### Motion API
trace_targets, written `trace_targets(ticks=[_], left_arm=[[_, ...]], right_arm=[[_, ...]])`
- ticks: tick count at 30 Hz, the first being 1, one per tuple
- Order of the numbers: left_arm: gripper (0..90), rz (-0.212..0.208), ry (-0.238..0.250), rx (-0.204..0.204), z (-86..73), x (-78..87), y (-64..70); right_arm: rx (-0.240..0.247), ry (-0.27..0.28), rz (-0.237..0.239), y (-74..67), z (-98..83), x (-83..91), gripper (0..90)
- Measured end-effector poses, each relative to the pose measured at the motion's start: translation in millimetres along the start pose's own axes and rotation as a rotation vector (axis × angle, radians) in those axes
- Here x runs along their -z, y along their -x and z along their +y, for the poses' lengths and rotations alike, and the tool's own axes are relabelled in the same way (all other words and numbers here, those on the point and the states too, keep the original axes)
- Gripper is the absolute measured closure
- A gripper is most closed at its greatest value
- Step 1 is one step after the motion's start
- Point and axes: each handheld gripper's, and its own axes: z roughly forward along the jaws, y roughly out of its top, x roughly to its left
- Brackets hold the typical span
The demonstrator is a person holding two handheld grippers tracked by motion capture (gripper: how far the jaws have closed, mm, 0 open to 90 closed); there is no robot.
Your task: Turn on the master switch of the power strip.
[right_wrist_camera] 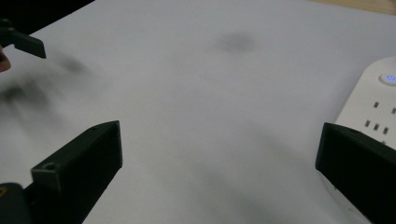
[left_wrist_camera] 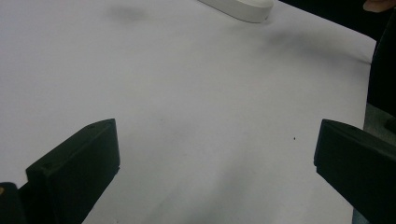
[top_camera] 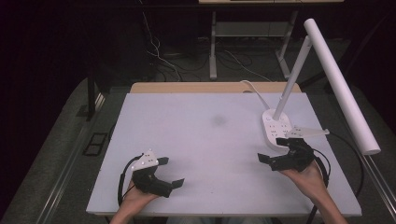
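Two hand-held grippers are working over a pale, matte worktop (top_camera: 215, 140), and the thing nearest them is a white desk lamp.

The left hand-held gripper (top_camera: 171, 172) is resting low at the near left of the worktop, gripped by a hand coming up from the bottom edge, a black cable looping behind it. Its jaws are standing wide apart with bare worktop between them, as its own view (left_wrist_camera: 215, 158) shows; nothing is being held or touched by the pads.

Going right, the lamp base (top_camera: 274, 128) is sitting flat at the right side of the worktop, a smooth, glossy, rounded oblong of white plastic whose long axis is running from the near edge toward the far edge. Small dark marks and a glowing blue button (right_wrist_camera: 389, 78) are showing on its top. A slim straight stem (top_camera: 292, 79) is leaning up and to the right from it, and a long white cylindrical lamp head (top_camera: 343, 88) is slanting down toward the near right, reaching past the worktop's right edge.

The right hand-held gripper (top_camera: 273, 149) is hovering just in front of the base's near end. Its jaws are spread as wide as they go, gripping nothing; in its own view (right_wrist_camera: 219, 158) the right jaw is overlapping the base's edge, though contact cannot be told.
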Motion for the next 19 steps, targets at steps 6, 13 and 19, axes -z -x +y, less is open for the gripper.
trace_targets(ticks=[6,13,19], left_arm=[[0.0,0.0,0.002,0.001,0.0,0.1,0.2],[0.0,0.001,0.001,0.001,-0.2,0.3,0.0],[0.0,0.001,-0.001,0.001,0.1,-0.2,-0.5]], right_arm=[[-0.028,0.033,0.0,-3.4,-18.1,6.9,0.1],[-0.036,0.05,-0.005,-9.7,-36.5,9.8,0.1],[-0.013,0.087,-0.024,-12.4,-48.4,9.1,0.1]])
